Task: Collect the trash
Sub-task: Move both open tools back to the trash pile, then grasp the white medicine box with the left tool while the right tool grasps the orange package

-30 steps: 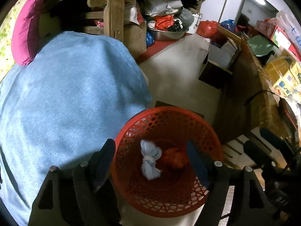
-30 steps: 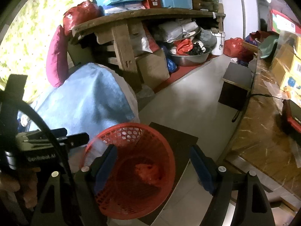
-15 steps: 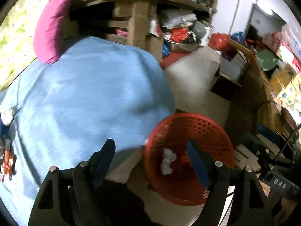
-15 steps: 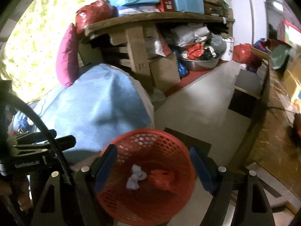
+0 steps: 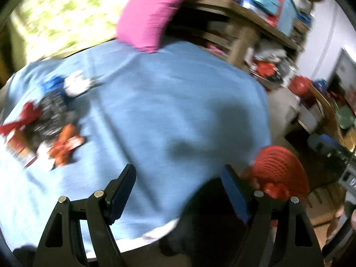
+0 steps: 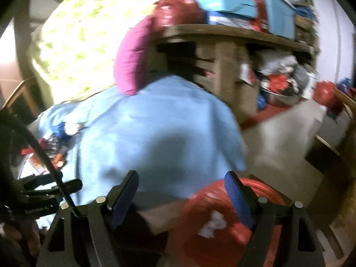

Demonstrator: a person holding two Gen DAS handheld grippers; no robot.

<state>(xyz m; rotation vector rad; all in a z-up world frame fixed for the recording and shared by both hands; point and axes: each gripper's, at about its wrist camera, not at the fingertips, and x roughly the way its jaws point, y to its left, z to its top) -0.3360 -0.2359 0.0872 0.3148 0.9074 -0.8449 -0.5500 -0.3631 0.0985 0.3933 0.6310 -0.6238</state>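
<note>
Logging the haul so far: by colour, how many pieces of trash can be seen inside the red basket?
White crumpled paper: 1
Red crumpled wrapper: 1
Total in the red basket: 2, though blur may hide more.

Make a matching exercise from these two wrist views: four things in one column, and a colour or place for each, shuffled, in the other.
Things
1. basket
2. pillow
3. white wad
4. wrappers

Colour or place
A. lying inside the red mesh container
B. magenta, at the far end of the cloth
C. piled on the blue cloth, at its left side
D. red, on the floor beside the cloth's right edge

Pairs: 1-D, 2-B, 3-A, 4-C
</note>
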